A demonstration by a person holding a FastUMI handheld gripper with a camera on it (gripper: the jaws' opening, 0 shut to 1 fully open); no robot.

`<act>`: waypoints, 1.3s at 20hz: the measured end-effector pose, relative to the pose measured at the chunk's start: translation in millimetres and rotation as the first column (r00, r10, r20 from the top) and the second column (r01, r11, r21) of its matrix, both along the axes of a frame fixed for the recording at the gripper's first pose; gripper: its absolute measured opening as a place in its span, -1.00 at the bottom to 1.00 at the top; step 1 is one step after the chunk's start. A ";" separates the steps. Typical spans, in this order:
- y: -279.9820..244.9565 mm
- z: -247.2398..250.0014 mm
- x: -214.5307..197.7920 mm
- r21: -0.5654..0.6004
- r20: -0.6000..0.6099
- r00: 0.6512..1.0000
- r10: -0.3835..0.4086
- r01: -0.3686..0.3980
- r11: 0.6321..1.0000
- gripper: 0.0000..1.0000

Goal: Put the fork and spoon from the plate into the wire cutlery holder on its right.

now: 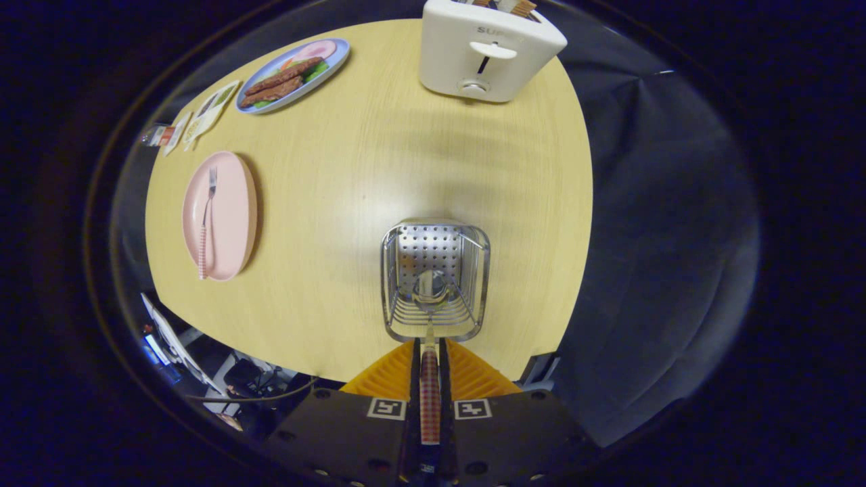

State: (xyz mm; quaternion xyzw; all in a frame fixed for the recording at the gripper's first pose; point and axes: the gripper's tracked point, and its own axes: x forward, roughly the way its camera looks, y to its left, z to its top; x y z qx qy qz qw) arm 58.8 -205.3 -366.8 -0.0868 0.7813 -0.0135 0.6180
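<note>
A spoon (430,325) with a red-checked handle hangs bowl-down inside the wire cutlery holder (435,281), its handle clamped between the two fingers of the gripper (429,358), which are closed tight on it. The spoon's bowl sits low in the holder, in front of the perforated metal back wall; whether it touches the bottom cannot be told. The holder stands upright on the pale wooden table (379,176), just ahead of the fingers and near the table's near edge.

Well to the left of the holder, the fork (205,223), with a matching checked handle, lies lengthwise on a pink plate (237,216), tines pointing away from the gripper.

Beyond the pink plate, at the table's far left, a blue plate (338,57) carries strips of meat, a slice of something pink and some green leaves, with a few small packets (203,115) lying beside it. At the far side of the table, beyond the holder, stands a white toaster (484,51) with slices of bread showing in its slots.
</note>
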 end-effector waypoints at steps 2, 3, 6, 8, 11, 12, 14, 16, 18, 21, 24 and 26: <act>1.2 1.9 5.4 -0.002 0.033 0.999 0.012 -0.012 1.000 -0.80; 2.1 2.7 7.9 -0.002 0.051 0.999 0.013 -0.013 1.000 -0.80; 9.4 5.9 10.2 0.014 0.100 0.995 0.007 -0.008 1.000 -0.67; 12.9 4.8 12.4 0.023 0.123 0.992 0.002 -0.005 1.000 -0.63; 14.5 3.5 12.3 0.027 0.140 0.990 -0.027 0.024 0.999 -0.51; 13.4 4.6 12.3 0.023 0.149 0.989 -0.022 0.019 1.000 -0.51; 13.1 7.5 11.7 0.022 0.157 0.987 -0.025 0.022 1.000 -0.51; 13.6 8.2 12.3 0.020 0.165 0.986 -0.019 0.016 1.000 -0.51; 12.5 10.3 14.4 0.013 0.178 0.984 -0.021 0.019 1.000 -0.51; 19.0 15.7 19.3 0.026 0.215 0.976 -0.018 0.013 1.000 -0.49; 44.4 24.7 27.1 0.070 0.288 0.957 0.028 -0.050 0.996 -0.42; 66.7 29.4 31.9 0.095 0.336 0.941 0.043 -0.079 0.992 -0.40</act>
